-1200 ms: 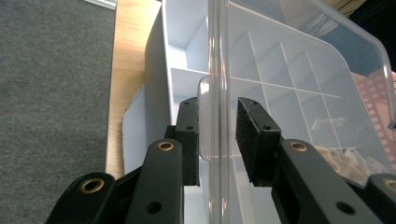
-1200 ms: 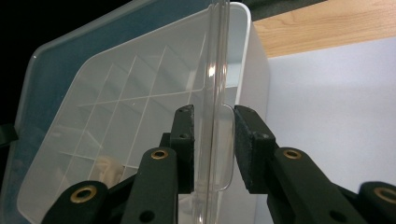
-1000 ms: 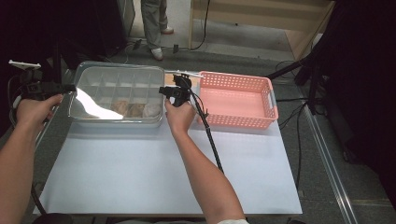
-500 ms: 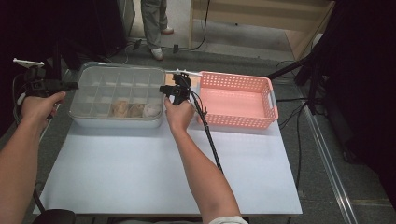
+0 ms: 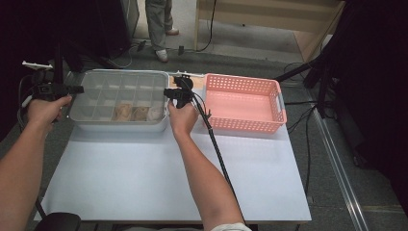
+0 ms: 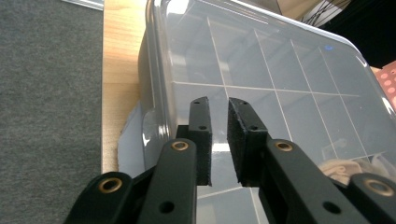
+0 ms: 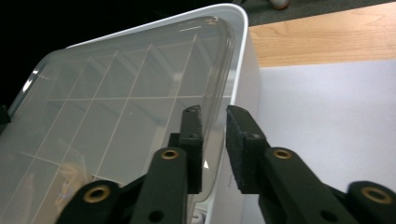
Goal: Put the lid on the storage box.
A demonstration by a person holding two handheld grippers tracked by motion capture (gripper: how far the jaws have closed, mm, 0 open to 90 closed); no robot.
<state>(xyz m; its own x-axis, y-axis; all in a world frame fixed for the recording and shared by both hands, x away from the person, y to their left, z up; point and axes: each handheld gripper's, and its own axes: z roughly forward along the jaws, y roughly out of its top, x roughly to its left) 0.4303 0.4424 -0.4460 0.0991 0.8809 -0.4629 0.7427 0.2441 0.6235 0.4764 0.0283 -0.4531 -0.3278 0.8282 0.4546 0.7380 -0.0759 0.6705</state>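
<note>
Closing narrow jaws over compartment box [image 5: 120, 98] edges.

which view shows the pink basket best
The high view: the whole pink basket sits on the table, to the right of the clear divided box, with its rim, perforated walls and bare floor visible. The left gripper view catches just a corner of it at the right edge.
</note>
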